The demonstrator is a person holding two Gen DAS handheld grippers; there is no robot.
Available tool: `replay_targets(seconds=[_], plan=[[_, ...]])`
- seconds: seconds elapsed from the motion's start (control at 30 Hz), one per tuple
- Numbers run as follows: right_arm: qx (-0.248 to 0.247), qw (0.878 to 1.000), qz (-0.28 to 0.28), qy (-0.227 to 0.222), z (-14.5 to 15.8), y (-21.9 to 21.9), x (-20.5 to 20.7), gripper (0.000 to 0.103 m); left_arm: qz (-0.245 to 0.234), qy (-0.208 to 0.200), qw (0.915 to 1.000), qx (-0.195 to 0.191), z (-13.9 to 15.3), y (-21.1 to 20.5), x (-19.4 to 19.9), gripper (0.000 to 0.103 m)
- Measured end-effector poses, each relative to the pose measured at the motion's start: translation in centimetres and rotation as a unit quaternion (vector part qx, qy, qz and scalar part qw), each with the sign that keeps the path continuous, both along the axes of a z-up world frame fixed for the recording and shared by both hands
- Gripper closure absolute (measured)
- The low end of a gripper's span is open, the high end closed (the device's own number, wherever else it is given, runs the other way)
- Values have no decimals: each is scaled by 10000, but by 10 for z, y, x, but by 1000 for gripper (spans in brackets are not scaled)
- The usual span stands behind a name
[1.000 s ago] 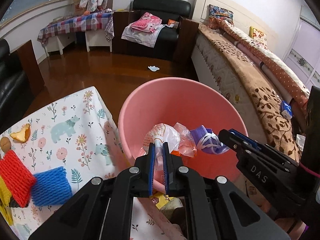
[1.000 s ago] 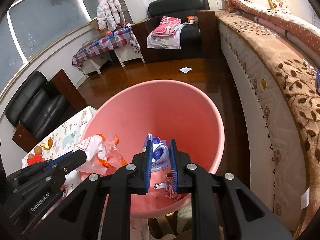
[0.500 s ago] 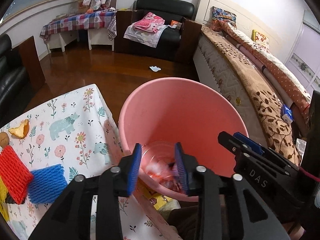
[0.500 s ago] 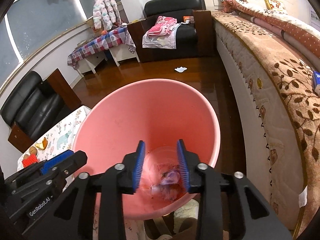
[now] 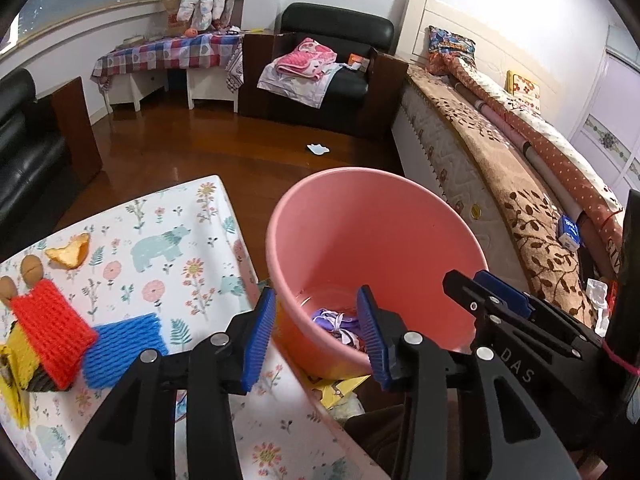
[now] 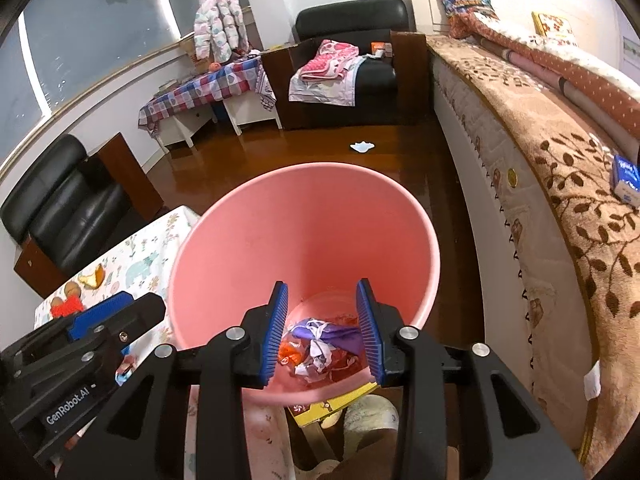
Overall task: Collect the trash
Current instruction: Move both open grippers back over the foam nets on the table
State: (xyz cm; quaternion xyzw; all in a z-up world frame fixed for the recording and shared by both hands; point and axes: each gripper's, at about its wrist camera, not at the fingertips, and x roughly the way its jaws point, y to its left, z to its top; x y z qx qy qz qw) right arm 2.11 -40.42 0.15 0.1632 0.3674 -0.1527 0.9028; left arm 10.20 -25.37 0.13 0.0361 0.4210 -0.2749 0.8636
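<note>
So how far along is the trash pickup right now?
Done: crumpled wrappers lie at the bottom of the pink bin. In hand: nothing; the left gripper and right gripper are both open over it. Left: the red foam net, blue foam net, orange peel and two nuts on the table.

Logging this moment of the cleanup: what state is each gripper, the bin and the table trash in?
left gripper: open, empty
right gripper: open, empty
pink bin: upright, wrappers at bottom
foam nets: lying on table
peel: on table
</note>
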Motion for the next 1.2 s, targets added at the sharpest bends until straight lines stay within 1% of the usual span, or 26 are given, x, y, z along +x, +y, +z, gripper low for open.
replay_targets(seconds=[0.3, 0.47, 0.73, 1.2], plan=[[-119, 9998, 139, -6, 10, 23, -11, 67, 119, 23, 9999, -77, 8, 26, -16, 61], [-375, 9992, 162, 47, 15, 39, -17, 66, 184, 8, 9998, -107, 12, 38, -26, 60], [-823, 9964, 221, -12, 27, 60, -22, 66, 353, 63, 9992, -148, 12, 60, -33, 60], [-1084, 9932, 402, -119, 40, 81, -29, 66, 496, 160, 9985, -168, 11, 85, -44, 60]])
